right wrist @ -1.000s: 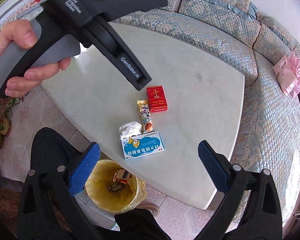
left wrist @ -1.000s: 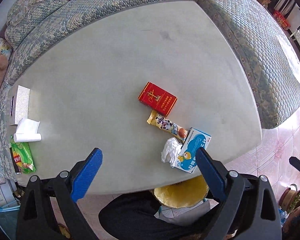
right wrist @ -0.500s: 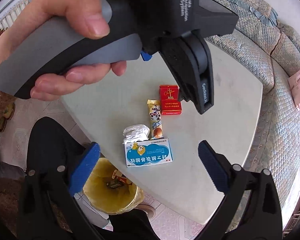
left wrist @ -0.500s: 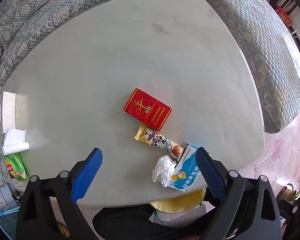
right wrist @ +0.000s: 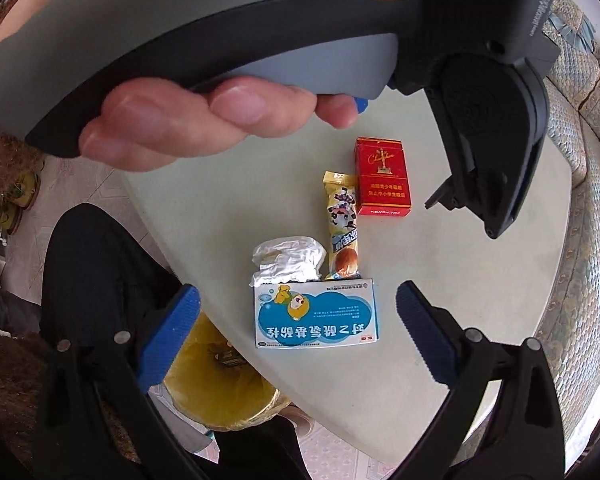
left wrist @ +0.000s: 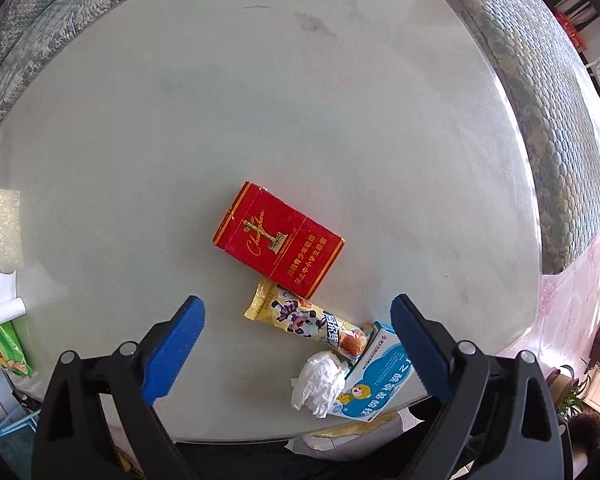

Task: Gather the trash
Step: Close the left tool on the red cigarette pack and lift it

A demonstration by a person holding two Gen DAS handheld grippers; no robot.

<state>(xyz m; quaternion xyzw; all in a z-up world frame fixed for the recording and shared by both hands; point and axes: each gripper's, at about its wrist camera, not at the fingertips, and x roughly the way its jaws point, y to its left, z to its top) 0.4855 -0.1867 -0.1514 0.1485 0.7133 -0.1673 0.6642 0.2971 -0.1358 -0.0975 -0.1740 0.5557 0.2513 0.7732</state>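
Your left claw [left wrist: 296,344] is spread wide and holds nothing; it hangs above the pale bench [left wrist: 260,120], with the yellow snack wrapper [left wrist: 308,324] showing between its blue pads [left wrist: 172,352]. Your right claw [right wrist: 296,336] is also spread and empty, and the blue and white medicine box [right wrist: 316,314] lies in the gap between its fingers.

The trash sits together near the bench edge closest to you. The red cigarette pack [right wrist: 382,176] lies flat, farthest from that edge. The yellow snack wrapper [right wrist: 342,228] lies just beside the pack and reaches to the medicine box. A crumpled white tissue [right wrist: 288,260] rests against the box and next to the wrapper.

Below the bench edge stands a bin with a yellow bag [right wrist: 220,384], and some small items are already inside it. In the right wrist view, your left hand [right wrist: 204,120] grips the grey handle of the left tool, high above the trash. A patterned sofa [left wrist: 540,80] runs around the far side of the bench.
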